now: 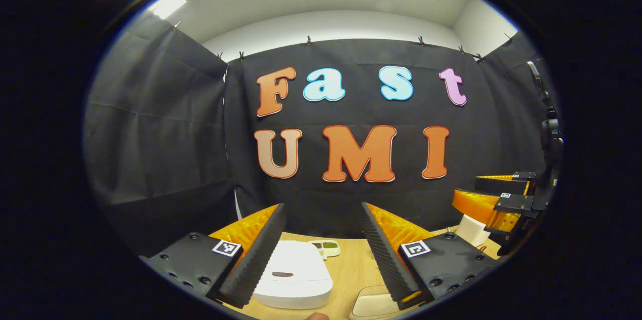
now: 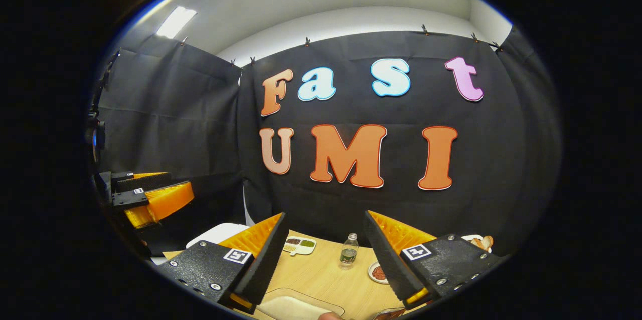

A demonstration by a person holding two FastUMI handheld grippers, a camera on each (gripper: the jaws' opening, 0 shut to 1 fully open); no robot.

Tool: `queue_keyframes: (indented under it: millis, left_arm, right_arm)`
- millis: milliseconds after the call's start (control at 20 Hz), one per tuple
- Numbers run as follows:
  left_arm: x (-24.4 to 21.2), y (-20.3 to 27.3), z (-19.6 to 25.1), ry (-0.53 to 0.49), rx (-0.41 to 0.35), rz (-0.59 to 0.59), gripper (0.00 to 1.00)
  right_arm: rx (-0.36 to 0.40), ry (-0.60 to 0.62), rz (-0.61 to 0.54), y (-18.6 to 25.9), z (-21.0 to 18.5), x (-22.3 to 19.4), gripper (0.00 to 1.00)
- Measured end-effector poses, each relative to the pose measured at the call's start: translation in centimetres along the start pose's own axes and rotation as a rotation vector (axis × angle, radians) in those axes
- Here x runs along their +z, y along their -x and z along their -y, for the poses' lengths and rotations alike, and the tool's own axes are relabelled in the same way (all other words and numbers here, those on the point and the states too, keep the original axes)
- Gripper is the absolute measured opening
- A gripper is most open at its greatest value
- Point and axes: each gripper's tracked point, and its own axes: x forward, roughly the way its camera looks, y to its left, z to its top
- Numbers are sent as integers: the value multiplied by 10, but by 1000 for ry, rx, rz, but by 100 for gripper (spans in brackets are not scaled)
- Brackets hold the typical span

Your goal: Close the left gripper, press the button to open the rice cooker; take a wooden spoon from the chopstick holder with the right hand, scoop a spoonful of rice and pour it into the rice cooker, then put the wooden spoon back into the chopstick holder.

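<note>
I see the worktop (image 1: 351,270) first, then the rice cooker (image 1: 293,275) sitting on it, white, lid down. I judge nothing of the task done: the button is unpressed and every scooping step remains. My left gripper (image 1: 323,255) hangs above the cooker with its fingers wide apart, so I must close them before pressing. My right gripper (image 2: 326,260) is also spread, holding nothing, well to the right of the cooker. A clear tray of rice (image 2: 296,306) lies right of the cooker, a sectioned dish (image 1: 327,247) behind it. Farther right stand a small bottle (image 2: 348,251) and a plate (image 2: 377,273). I can't pick out the spoon holder.
</note>
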Motion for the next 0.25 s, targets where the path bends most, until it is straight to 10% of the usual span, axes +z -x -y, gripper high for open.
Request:
queue_keyframes:
  millis: [250]
  left_arm:
    - [2, 0, 5, 7, -26, 4, 100]
  right_arm:
    - [-20, -13, 12, 0, 7, 2, 93]
